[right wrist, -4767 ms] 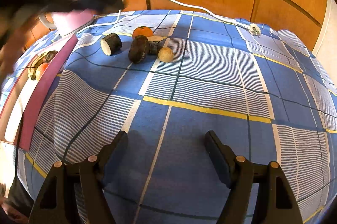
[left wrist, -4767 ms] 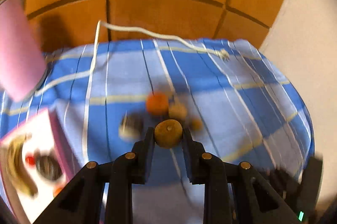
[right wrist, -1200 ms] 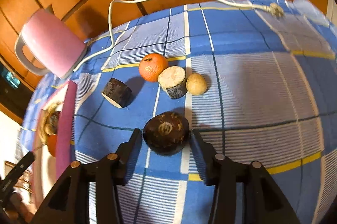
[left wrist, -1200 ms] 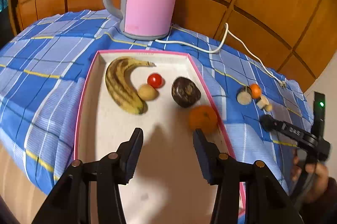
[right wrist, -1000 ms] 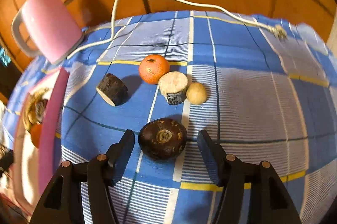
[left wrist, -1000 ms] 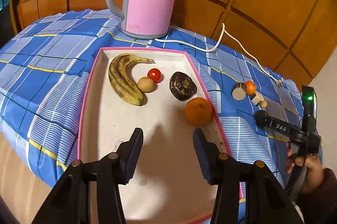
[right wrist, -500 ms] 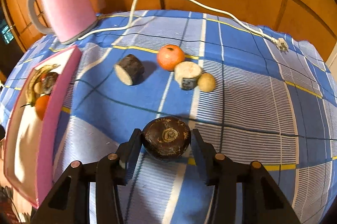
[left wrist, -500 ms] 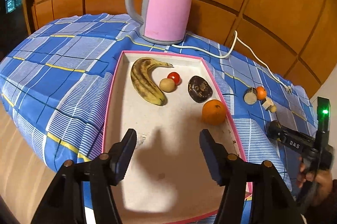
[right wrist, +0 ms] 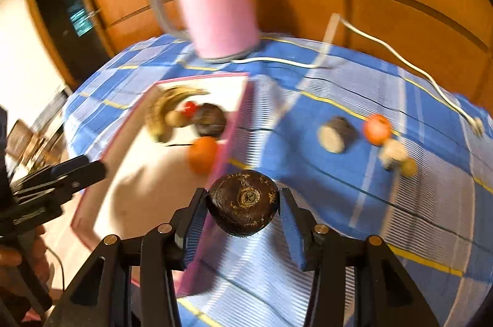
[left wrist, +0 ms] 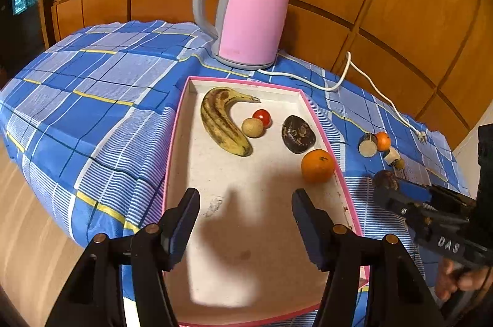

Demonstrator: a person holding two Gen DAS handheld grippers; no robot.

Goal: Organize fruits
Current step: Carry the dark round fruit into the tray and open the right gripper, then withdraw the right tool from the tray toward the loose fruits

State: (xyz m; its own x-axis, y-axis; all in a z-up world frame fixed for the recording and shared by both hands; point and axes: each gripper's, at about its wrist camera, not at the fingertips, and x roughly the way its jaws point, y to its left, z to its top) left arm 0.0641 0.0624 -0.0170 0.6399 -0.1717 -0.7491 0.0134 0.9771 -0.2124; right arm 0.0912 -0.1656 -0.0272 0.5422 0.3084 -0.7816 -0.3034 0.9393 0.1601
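The right gripper [right wrist: 242, 203] pinches the dark round fruit [right wrist: 242, 202] above the cloth, just right of the pink tray's [right wrist: 235, 123] rim, while the left gripper [left wrist: 246, 203] hangs spread and empty over the tray

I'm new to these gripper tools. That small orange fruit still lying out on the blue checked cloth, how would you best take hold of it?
Probably from above, with the fingers closing across the widest part of the small orange fruit. It is round, so any pair of opposite sides would do, but a cut dark chunk lies on one side and a pale chunk close on the other, so set the fingers along the free line between them.
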